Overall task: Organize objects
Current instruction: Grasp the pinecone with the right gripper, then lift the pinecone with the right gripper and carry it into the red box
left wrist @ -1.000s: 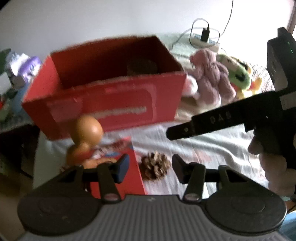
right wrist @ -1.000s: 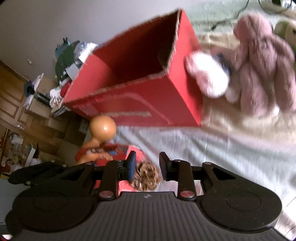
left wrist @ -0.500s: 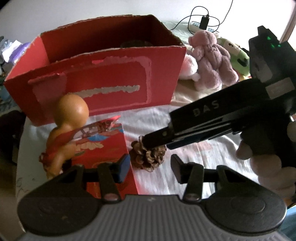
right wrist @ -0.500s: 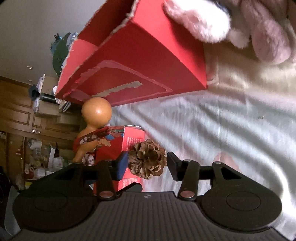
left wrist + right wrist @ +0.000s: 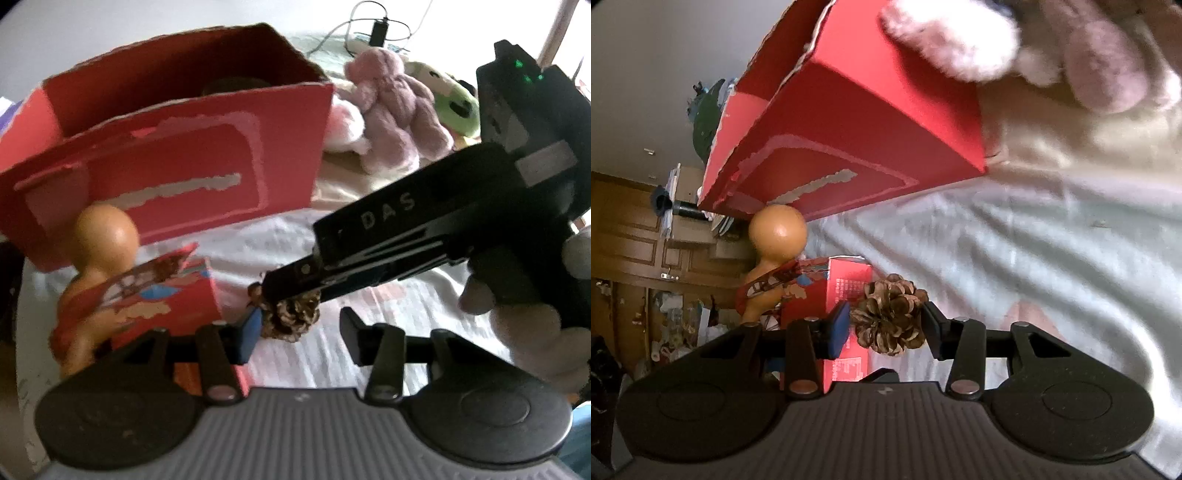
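A brown pine cone (image 5: 890, 317) lies on the pale cloth between the two fingers of my right gripper (image 5: 884, 326), which close in on both its sides. In the left wrist view the pine cone (image 5: 293, 319) sits under the right gripper's black fingers (image 5: 295, 277). My left gripper (image 5: 295, 332) is open and empty just in front of it. A large open red cardboard box (image 5: 177, 162) stands behind. An orange gourd figure (image 5: 99, 273) leans by a small red carton (image 5: 173, 299) at the left.
A pink plush bear (image 5: 395, 114) and a green plush toy (image 5: 447, 99) lie right of the red box, with a white plush (image 5: 953, 40) against it. A power strip with cables (image 5: 373, 37) is at the back. Cluttered shelves and wooden cabinets (image 5: 639, 229) stand beyond the table's left edge.
My right gripper has come down over the pine cone and its fingers have narrowed onto its sides. The left gripper has stayed open and moved closer.
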